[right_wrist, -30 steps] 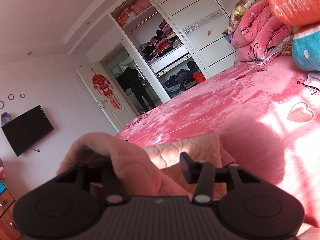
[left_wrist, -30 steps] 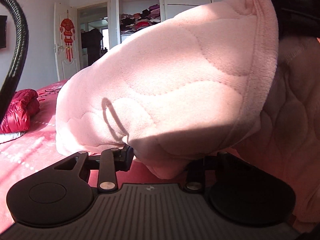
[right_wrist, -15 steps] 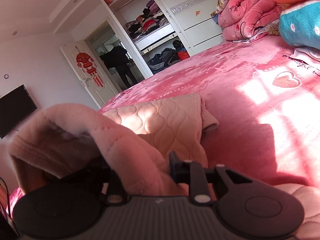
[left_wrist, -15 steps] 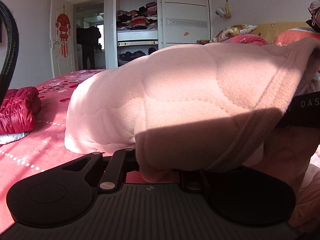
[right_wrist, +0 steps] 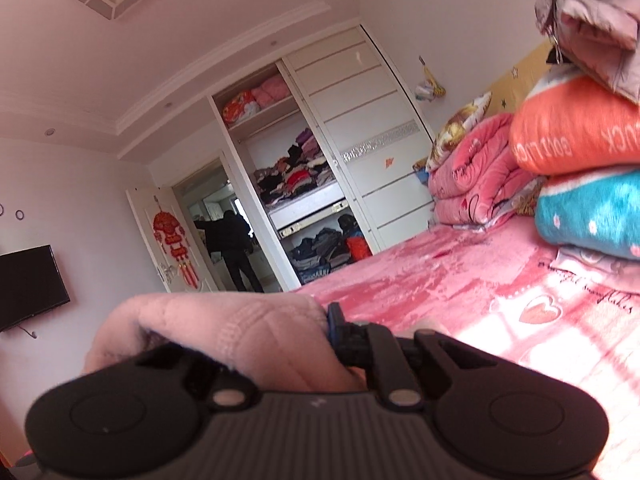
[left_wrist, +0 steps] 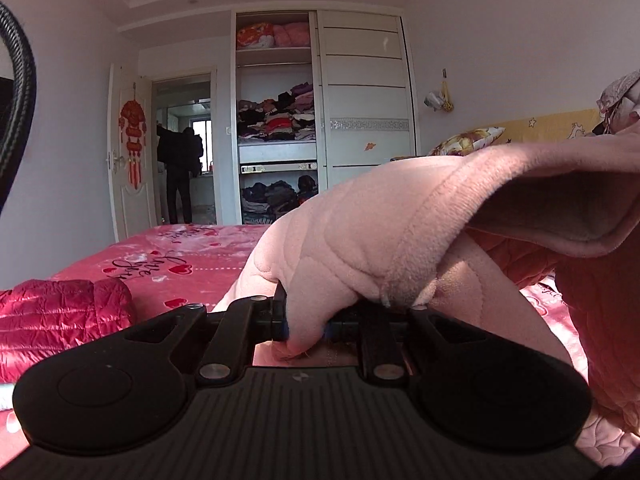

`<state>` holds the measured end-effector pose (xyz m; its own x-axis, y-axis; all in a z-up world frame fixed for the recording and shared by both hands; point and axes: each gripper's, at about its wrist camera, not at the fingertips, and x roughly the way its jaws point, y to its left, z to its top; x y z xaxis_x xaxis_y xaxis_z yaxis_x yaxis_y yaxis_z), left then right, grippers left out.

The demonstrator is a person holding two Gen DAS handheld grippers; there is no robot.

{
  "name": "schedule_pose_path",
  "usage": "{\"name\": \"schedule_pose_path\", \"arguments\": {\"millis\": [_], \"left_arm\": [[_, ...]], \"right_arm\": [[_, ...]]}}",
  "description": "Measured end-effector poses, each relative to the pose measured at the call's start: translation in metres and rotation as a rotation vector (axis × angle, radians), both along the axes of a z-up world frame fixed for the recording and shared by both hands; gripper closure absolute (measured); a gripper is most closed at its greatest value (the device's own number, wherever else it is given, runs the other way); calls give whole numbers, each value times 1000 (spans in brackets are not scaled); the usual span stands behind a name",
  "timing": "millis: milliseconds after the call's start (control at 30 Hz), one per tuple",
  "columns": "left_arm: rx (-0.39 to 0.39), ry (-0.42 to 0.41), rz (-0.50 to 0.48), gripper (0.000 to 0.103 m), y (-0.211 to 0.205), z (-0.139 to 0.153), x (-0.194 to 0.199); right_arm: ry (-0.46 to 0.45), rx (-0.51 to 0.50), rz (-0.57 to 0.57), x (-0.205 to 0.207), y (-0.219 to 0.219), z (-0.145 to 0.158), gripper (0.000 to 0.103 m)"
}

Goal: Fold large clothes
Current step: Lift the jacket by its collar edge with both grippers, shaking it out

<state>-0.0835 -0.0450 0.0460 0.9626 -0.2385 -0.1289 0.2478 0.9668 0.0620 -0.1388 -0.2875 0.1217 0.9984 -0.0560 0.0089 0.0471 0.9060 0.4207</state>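
Observation:
A large pink quilted fleece garment point(left_wrist: 380, 232) is held up over the red bed point(left_wrist: 188, 256). My left gripper point(left_wrist: 306, 322) is shut on a bunched edge of it; the cloth drapes to the right and down onto the bed. In the right wrist view my right gripper point(right_wrist: 272, 344) is shut on another edge of the same garment point(right_wrist: 224, 328), which covers its left finger. Only the right finger point(right_wrist: 340, 328) shows. The bed's pink cover point(right_wrist: 520, 300) lies beyond it.
A red puffer jacket point(left_wrist: 60, 312) lies on the bed at the left. Stacked folded blankets and pillows point(right_wrist: 580, 168) stand at the bed's head on the right. An open wardrobe point(left_wrist: 276, 128) and a doorway with a person point(left_wrist: 180, 168) are at the back.
Both grippers have moved with the garment: in the left view the cloth now hangs lower and further right, opening the room view. The flat quilted part no longer shows in the right wrist view.

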Motion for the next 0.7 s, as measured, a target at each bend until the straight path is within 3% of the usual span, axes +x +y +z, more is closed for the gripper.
{"name": "schedule_pose_path", "arguments": {"millis": [267,400,700], "left_arm": [[-81,-162,-9,85,34,82,-62],[-124,-222,-10,85,56,121,-86],[-153,-331,26,85,93,170,-140]], "right_arm": [[-157,-144,-89,-63,27,67,94],[-224,-169,-111,-89,31,90,95],[-314,-305,-56,-123,68,134,95]]}}
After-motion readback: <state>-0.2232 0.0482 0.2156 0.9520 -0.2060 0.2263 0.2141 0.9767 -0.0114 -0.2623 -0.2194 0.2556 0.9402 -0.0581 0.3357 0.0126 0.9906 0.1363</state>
